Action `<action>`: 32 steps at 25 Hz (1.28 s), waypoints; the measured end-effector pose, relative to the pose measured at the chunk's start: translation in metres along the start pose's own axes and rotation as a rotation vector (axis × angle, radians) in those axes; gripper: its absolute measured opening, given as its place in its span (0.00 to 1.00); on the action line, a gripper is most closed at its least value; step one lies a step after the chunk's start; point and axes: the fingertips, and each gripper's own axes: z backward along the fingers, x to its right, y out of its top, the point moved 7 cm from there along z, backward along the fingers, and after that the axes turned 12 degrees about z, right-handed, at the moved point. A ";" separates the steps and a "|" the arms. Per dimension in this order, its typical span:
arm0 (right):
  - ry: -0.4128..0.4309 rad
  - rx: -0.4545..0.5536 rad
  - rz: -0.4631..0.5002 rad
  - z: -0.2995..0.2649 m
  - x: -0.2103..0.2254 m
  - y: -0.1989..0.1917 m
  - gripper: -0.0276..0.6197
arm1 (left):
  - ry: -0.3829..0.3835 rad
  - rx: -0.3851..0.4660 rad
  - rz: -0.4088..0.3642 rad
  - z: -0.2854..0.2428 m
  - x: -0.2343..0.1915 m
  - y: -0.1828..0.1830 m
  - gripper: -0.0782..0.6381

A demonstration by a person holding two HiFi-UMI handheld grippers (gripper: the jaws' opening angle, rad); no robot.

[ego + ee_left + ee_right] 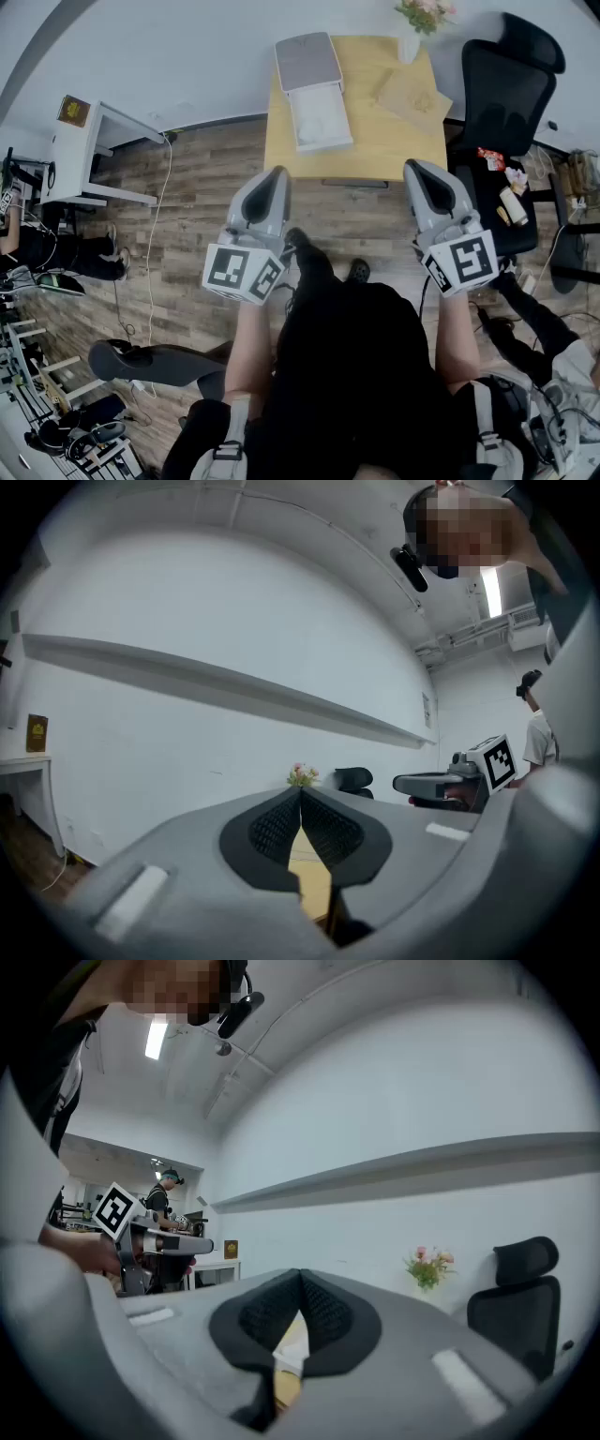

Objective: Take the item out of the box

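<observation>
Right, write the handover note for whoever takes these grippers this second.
Left claw: shut, nothing in it, held in the air short of the table.
Right claw: shut, empty, level with the left one, also short of the table.
Box: on the left part of the table, apparently open with its lid tipped back. A pale item lies inside, too small to identify.
Done: nothing on the item itself; neither claw has touched the box.
Left: step in, open a claw, grip the item, lift it out of the box.
</observation>
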 end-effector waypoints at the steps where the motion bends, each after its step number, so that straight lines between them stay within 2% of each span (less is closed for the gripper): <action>1: 0.000 -0.002 0.002 0.002 0.001 0.000 0.05 | 0.002 -0.006 -0.001 0.000 0.003 0.000 0.12; 10: -0.031 -0.014 -0.036 0.011 0.010 -0.003 0.05 | 0.021 -0.020 -0.004 0.001 0.014 -0.007 0.12; 13: -0.003 -0.001 -0.096 0.015 0.009 -0.003 0.05 | 0.037 -0.026 -0.008 0.008 0.017 -0.010 0.12; 19: 0.047 -0.024 -0.062 0.010 0.002 -0.014 0.05 | 0.055 -0.055 0.012 0.012 0.011 -0.024 0.12; 26: 0.042 -0.064 -0.103 -0.014 -0.002 -0.026 0.05 | 0.056 -0.080 0.033 0.003 -0.020 -0.032 0.12; 32: 0.037 -0.038 -0.162 -0.046 0.007 -0.021 0.05 | 0.018 -0.092 0.021 -0.027 -0.049 -0.024 0.12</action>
